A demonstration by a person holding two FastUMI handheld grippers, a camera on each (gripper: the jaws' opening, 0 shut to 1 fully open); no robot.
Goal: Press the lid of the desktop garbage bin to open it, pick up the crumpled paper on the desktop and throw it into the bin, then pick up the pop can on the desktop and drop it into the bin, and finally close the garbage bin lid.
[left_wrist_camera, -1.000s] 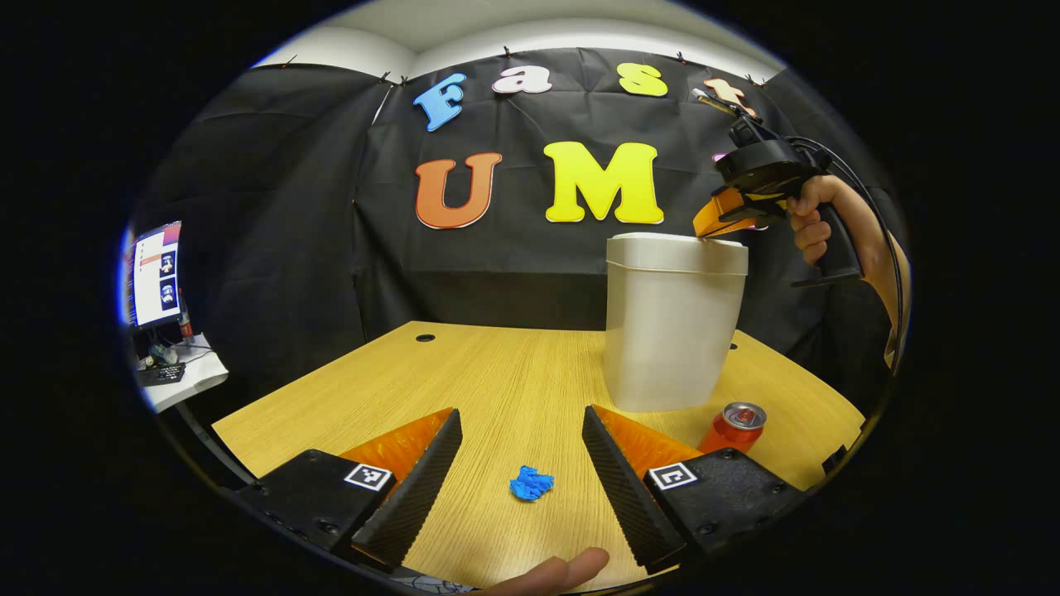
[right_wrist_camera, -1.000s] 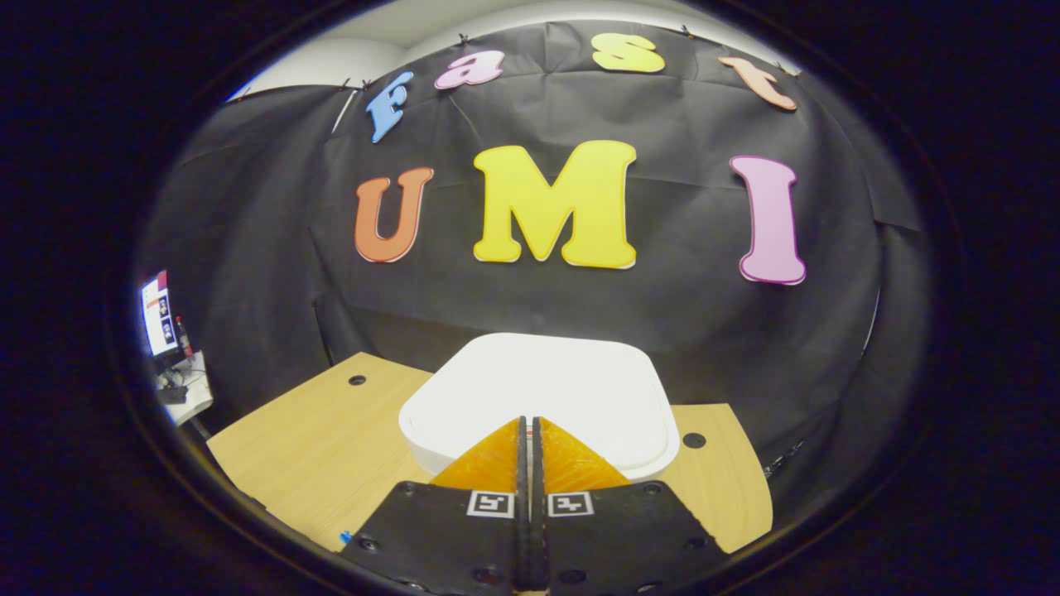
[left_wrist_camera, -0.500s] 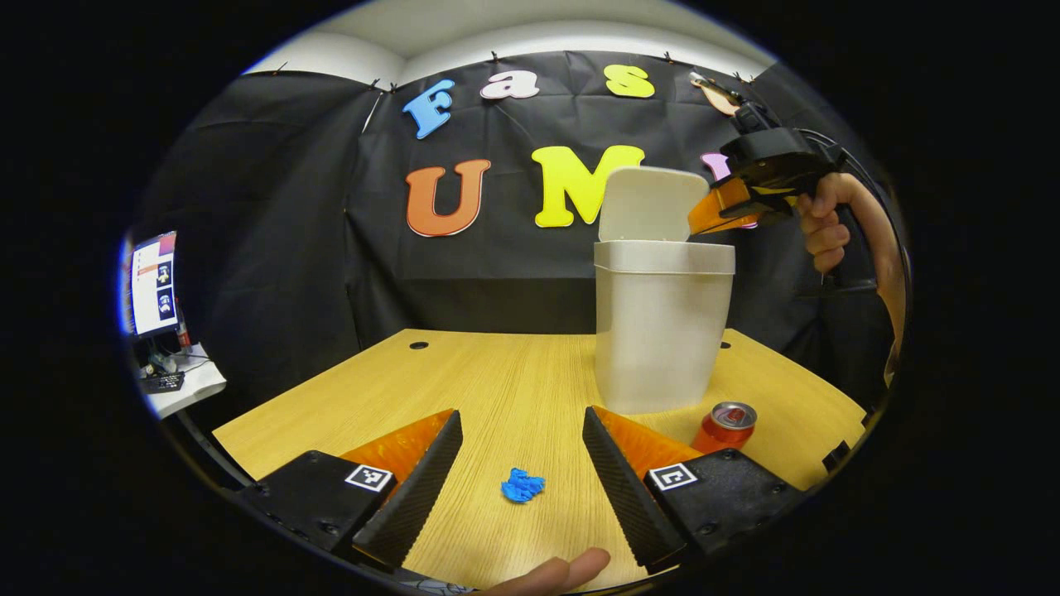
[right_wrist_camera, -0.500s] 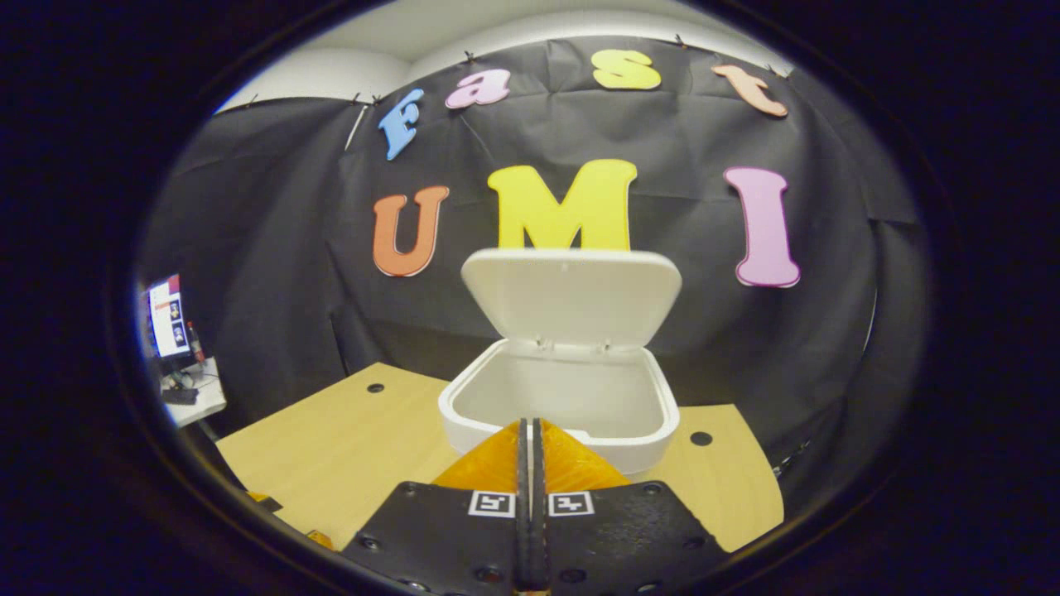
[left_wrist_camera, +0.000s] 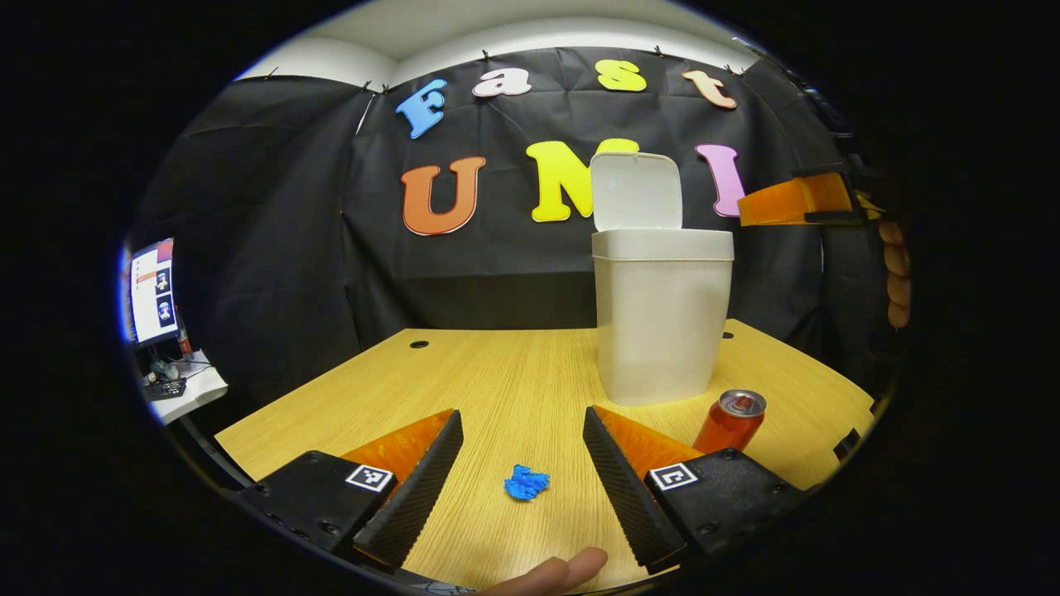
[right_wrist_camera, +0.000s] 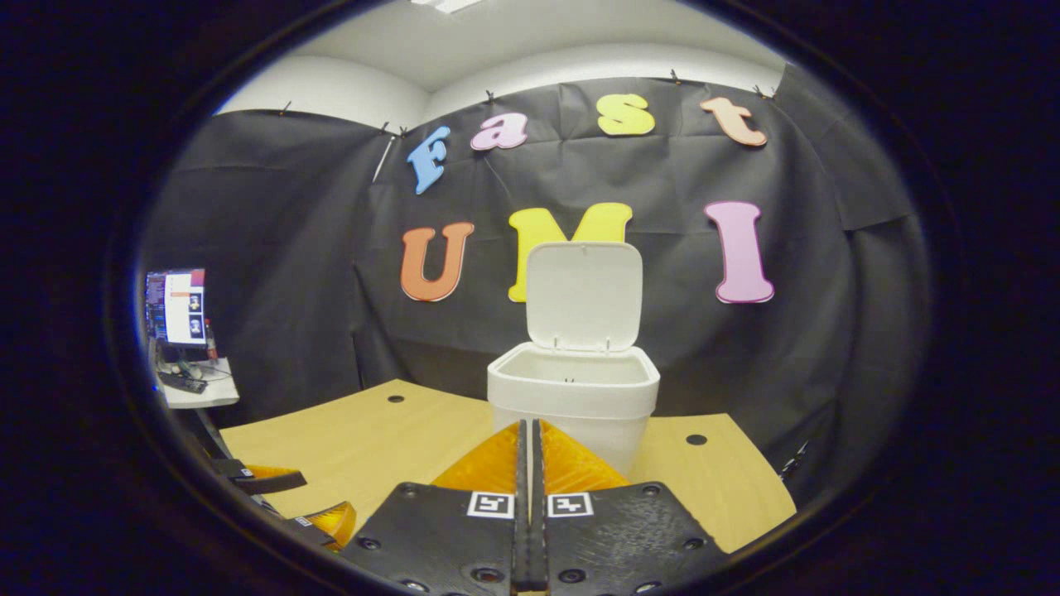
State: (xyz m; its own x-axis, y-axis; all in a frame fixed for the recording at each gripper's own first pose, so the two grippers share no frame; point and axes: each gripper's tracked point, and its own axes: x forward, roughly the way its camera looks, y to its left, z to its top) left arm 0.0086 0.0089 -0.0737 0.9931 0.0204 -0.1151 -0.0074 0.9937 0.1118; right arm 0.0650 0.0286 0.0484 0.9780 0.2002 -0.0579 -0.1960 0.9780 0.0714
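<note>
White plastic, the square desktop garbage bin (left_wrist_camera: 662, 319) stands toward the far right corner of the pale wooden bench (left_wrist_camera: 497, 381), its hinged lid (right_wrist_camera: 585, 294) upright behind the open mouth. From the right gripper view what shows of the inside is bare white wall; the bottom is hidden. A small blue wad of crumpled paper (left_wrist_camera: 526, 483) lies near the bench's near edge, between the fingers of the left gripper (left_wrist_camera: 522, 472), whose jaws stand wide apart with nothing in them. A red pop can with a silver top (left_wrist_camera: 730, 420) stands upright toward the near right corner, just in front of the bin and apart from it. The right gripper (right_wrist_camera: 527, 447) is off the bin, jaws pressed together on nothing.
</note>
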